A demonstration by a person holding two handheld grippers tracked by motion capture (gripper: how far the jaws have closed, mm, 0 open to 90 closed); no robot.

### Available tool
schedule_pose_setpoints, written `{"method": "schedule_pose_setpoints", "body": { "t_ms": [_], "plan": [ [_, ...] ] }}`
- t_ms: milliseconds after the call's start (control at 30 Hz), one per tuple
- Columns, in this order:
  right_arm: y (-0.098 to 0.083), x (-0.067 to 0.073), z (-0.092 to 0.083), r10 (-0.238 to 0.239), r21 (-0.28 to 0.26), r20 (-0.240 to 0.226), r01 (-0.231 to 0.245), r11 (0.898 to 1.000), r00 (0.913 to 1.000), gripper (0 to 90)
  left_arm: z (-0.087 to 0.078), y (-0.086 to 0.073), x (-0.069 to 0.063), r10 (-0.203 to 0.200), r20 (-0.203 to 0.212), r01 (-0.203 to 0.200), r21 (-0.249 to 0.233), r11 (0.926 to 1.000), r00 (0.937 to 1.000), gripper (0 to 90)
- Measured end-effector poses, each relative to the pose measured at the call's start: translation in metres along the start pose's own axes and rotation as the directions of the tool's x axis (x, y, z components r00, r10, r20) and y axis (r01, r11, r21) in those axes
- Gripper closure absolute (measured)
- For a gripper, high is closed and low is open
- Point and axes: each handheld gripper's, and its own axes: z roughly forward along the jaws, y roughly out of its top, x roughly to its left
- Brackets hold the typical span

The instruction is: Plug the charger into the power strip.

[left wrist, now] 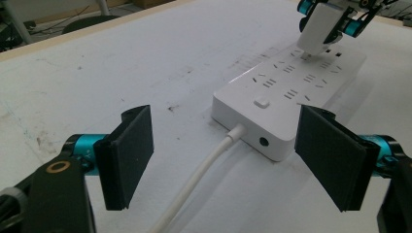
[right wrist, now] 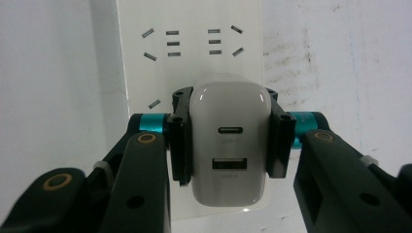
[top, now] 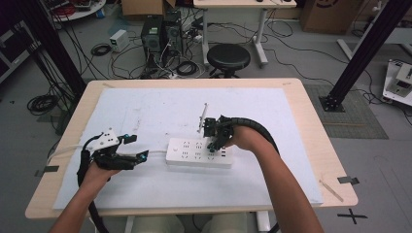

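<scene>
Two tools at work over a white sheet on the tabletop (top: 311,145). Right tool (right wrist: 228,145) clenched on a white USB charger (right wrist: 229,145), one black pad on each side of its body; two ports on the charger's back face the camera (upper one slim, lower one wider). Charger sits directly above the white power strip (top: 194,154), at the strip's right end in the high view; in the left gripper view its prongs are at the socket face, though contact cannot be judged. Left tool (left wrist: 223,160) released, jaws wide apart, nothing between the pads; it rests just left of the strip, pointing at the end where the white cord (left wrist: 204,179) leaves it.
</scene>
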Motion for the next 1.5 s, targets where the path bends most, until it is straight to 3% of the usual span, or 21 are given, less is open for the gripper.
{"method": "schedule_pose_setpoints", "body": {
  "t_ms": [67, 233, 533, 567, 1100, 1233, 1500],
  "plan": [
    [0.002, -0.001, 0.000, 0.004, 0.015, -0.004, -0.004, 1.000, 1.0000, 63.6, 0.000, 0.000, 0.000, 0.000, 0.001, 0.000, 0.000, 1.0000, 1.0000, 22.0],
    [0.013, -0.001, 0.002, -0.049, 0.073, -0.010, 0.049, 0.996, 0.9988, 63.5, 0.000, 0.000, 0.001, -0.006, 0.002, 0.006, -0.003, 1.0000, 1.0000, 22.0],
    [0.016, -0.004, 0.003, -0.017, 0.081, -0.028, 0.019, 0.997, 0.9995, 63.5, -0.001, 0.001, 0.002, -0.020, 0.013, 0.021, -0.020, 0.9996, 0.9997, 22.0],
    [0.018, -0.002, 0.011, -0.041, 0.124, -0.017, 0.042, 0.991, 0.9990, 63.5, -0.002, 0.001, 0.003, -0.018, 0.010, 0.019, -0.019, 0.9996, 0.9998, 21.9],
    [0.018, -0.006, 0.013, 0.008, 0.126, -0.043, -0.003, 0.992, 0.9991, 63.7, 0.002, 0.000, 0.005, -0.017, 0.014, 0.017, -0.005, 0.9998, 0.9998, 22.0],
    [0.026, -0.007, 0.017, 0.003, 0.178, -0.049, 0.006, 0.984, 0.9988, 63.8, 0.004, 0.001, 0.004, -0.011, 0.020, 0.011, -0.001, 0.9999, 0.9997, 22.0],
    [0.021, -0.011, 0.017, 0.016, 0.135, -0.069, -0.006, 0.991, 0.9975, 63.5, 0.003, 0.000, 0.006, -0.012, 0.016, 0.012, -0.001, 0.9999, 0.9998, 22.0]
  ]
}}
